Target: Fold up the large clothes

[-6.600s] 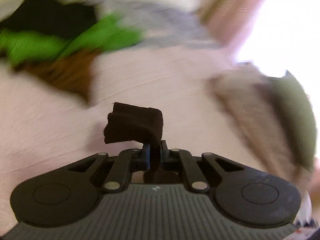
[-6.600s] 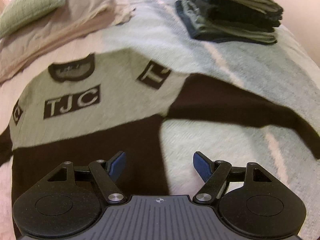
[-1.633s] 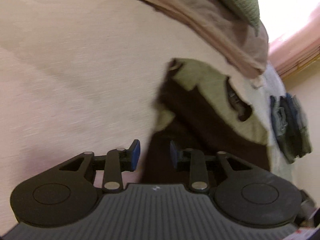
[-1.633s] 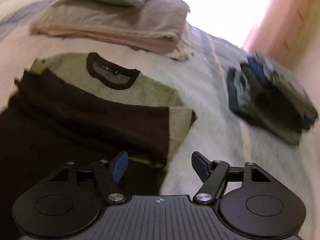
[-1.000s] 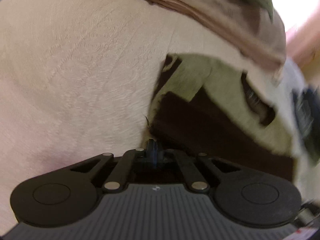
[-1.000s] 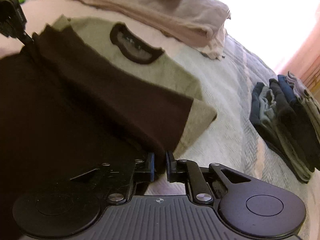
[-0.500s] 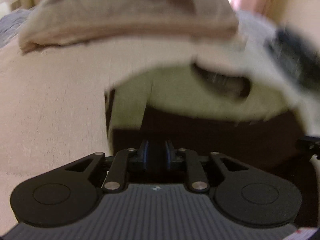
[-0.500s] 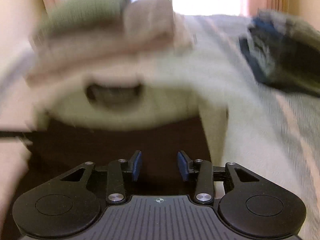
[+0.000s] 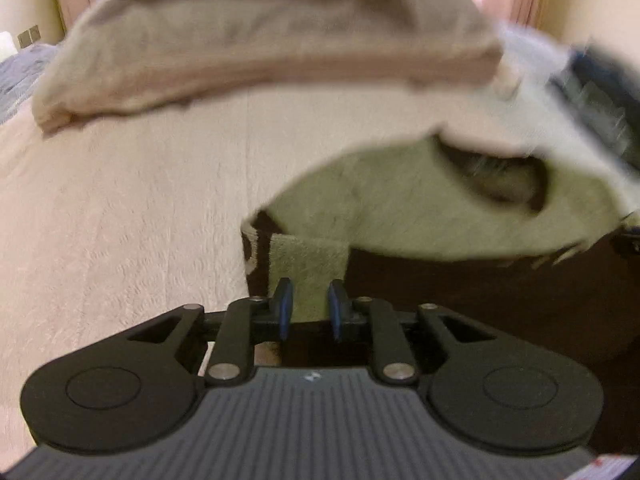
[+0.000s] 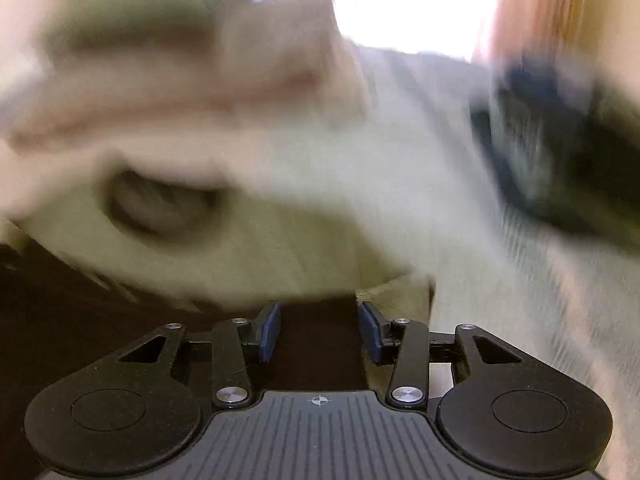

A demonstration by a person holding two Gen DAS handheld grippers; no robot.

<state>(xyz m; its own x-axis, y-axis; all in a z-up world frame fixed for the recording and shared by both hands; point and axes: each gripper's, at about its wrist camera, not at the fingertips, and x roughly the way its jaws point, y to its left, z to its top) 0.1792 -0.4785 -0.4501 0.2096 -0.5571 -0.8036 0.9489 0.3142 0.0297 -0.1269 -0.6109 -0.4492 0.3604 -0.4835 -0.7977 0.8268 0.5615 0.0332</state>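
1. While both views are smeared with blur, I can make out my left gripper (image 9: pixel 307 307) with its blue-padded jaws a little apart, and a strip of pale green knit shows in the gap; I cannot tell whether the pads touch it.
2. My right gripper (image 10: pixel 319 332) has its jaws spread wide, with dark brown cloth showing between them and nothing pinched.
3. I see the large pale green and dark brown knitted sweater (image 9: pixel 420 208) lying folded on the pinkish-cream textured bedspread (image 9: pixel 128 216), its dark-rimmed neck opening on the far side and the brown part nearest me.
4. Beyond it, at the far end, sits a folded beige blanket (image 9: pixel 260 36).
5. Off to the far right I make out a blurred stack of dark folded clothes (image 10: pixel 560 152).
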